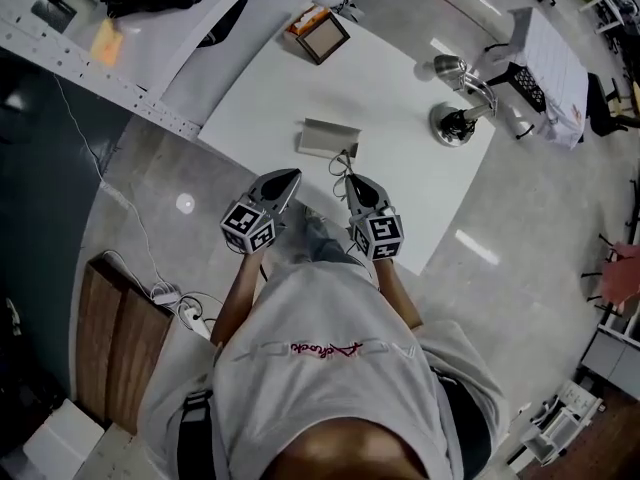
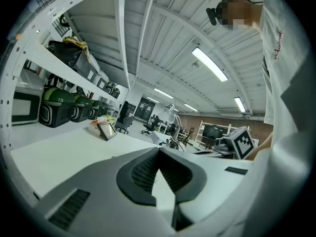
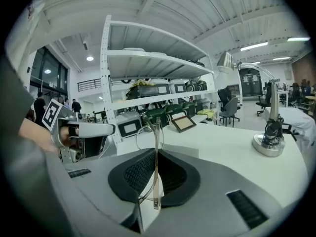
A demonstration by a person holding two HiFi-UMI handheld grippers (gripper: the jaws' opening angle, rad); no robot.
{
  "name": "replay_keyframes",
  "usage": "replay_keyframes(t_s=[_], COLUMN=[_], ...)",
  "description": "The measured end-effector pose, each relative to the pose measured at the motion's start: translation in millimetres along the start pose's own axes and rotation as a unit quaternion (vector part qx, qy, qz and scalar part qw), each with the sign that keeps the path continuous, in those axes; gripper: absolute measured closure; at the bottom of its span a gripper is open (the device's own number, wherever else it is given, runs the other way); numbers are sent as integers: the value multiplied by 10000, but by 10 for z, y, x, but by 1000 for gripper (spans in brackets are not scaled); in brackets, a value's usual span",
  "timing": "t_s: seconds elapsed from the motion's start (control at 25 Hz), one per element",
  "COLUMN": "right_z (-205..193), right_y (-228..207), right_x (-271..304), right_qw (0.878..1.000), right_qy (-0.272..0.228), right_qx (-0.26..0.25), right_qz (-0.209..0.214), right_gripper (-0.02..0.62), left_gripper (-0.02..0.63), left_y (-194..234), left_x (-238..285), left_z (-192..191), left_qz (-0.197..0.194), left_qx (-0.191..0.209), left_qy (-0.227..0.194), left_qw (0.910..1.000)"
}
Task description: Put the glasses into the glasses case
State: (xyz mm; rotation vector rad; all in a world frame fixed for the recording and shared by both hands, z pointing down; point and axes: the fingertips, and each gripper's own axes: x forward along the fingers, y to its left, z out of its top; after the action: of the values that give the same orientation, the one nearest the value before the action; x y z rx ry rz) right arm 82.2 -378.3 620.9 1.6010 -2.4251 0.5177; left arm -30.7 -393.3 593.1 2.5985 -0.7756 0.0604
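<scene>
Above table (image 1: 400, 118), right fingers (image 3: 174, 177) pinching glasses (image 3: 156, 154)

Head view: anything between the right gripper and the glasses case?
Only the glasses, pinched by the right gripper and reaching toward the glasses case; the rest is bare white table. The head view shows it; the right gripper view confirms the grip.
</scene>
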Motion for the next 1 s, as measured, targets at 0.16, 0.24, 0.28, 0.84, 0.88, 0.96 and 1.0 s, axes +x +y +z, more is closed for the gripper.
replay_keyframes(t_s=[0.16,0.24,0.28,0.84,0.88,0.96,1.0], right_z=[-126,-186,-212,-388,-414,-435,-436], right_y=[-55,-84,-97,-136,-149,-181,-199], right_x=[123,201,254,1016,1051,1132,1177], right_qw=[9997,9993,9989,9283,9195,9041,8971], right_qy=[233,347,419,1590,1652,1725,1749], right_qx=[74,10,-78,-3228,-3435,-3786,-3937], right_qz=[78,136,173,934,958,974,982], right_gripper=[577,575,575,577,577,575,575], left_gripper=[583,583,583,583,583,583,583], left_y=[112,146,170,458,460,467,472], left_x=[87,116,121,-13,-13,-23,-29], left_z=[-97,-154,-183,-288,-287,-286,-289], left_qz=[50,65,81,379,385,400,409], left_qx=[-144,-200,-233,-491,-505,-529,-539], left_qy=[169,214,221,233,226,210,207], left_qw=[9997,9995,9995,9978,9977,9976,9975])
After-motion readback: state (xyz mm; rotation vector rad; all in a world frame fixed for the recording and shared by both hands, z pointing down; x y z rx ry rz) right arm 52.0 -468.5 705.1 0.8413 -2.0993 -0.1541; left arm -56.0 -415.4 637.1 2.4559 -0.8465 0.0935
